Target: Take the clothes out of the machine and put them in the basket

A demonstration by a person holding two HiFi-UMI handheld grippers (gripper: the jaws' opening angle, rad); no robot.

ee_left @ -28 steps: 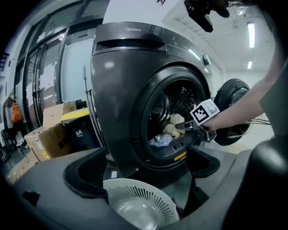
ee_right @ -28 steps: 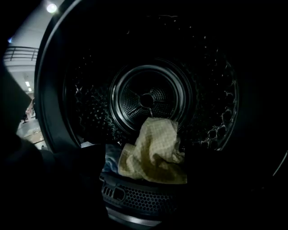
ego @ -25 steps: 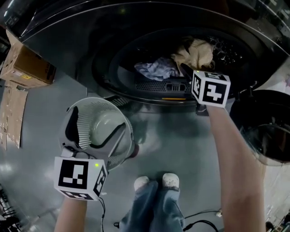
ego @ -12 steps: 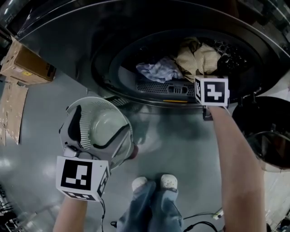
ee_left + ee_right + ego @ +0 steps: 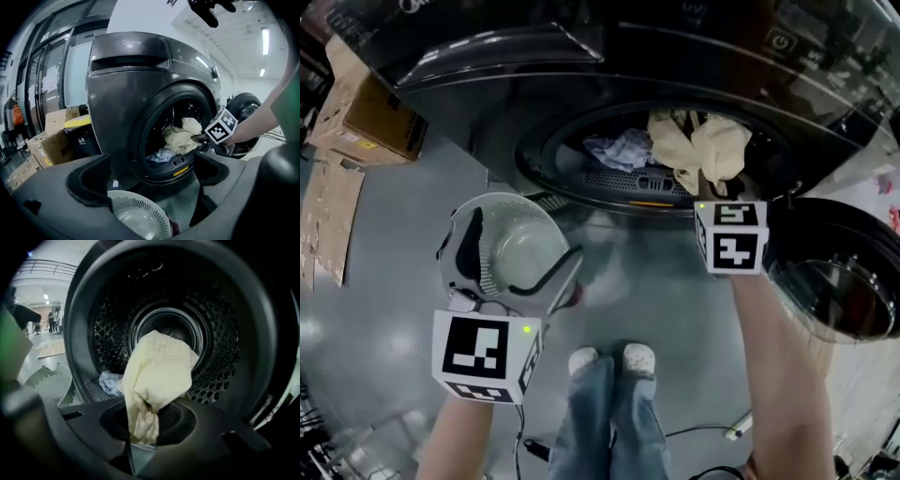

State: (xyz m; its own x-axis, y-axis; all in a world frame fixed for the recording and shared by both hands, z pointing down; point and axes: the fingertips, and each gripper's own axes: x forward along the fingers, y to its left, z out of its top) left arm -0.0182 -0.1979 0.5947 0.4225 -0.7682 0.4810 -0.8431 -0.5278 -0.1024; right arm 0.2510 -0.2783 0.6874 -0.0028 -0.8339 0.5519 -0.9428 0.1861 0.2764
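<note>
A cream cloth (image 5: pixel 697 146) hangs out of the washing machine drum (image 5: pixel 609 141), pinched at its lower end by my right gripper (image 5: pixel 140 440), which is shut on it. In the head view that gripper (image 5: pixel 713 199) sits at the drum's front lip, right of centre. A pale blue cloth (image 5: pixel 619 148) lies on the drum floor, and shows as the blue cloth (image 5: pixel 110 382) left of the cream one. The white slatted basket (image 5: pixel 508 246) sits just ahead of my left gripper (image 5: pixel 149 187), whose jaws stand wide apart above the basket's rim (image 5: pixel 140 208).
The machine's round door (image 5: pixel 848 272) stands open at the right, close to my right arm. Cardboard boxes (image 5: pixel 377 114) lie on the grey floor at the left. The person's feet (image 5: pixel 609 361) stand between the two arms. A cable (image 5: pixel 712 433) runs behind them.
My right gripper went from open in the drum to shut on the cream cloth, then drew it back and up to the door opening. My left gripper rose a little by the basket.
</note>
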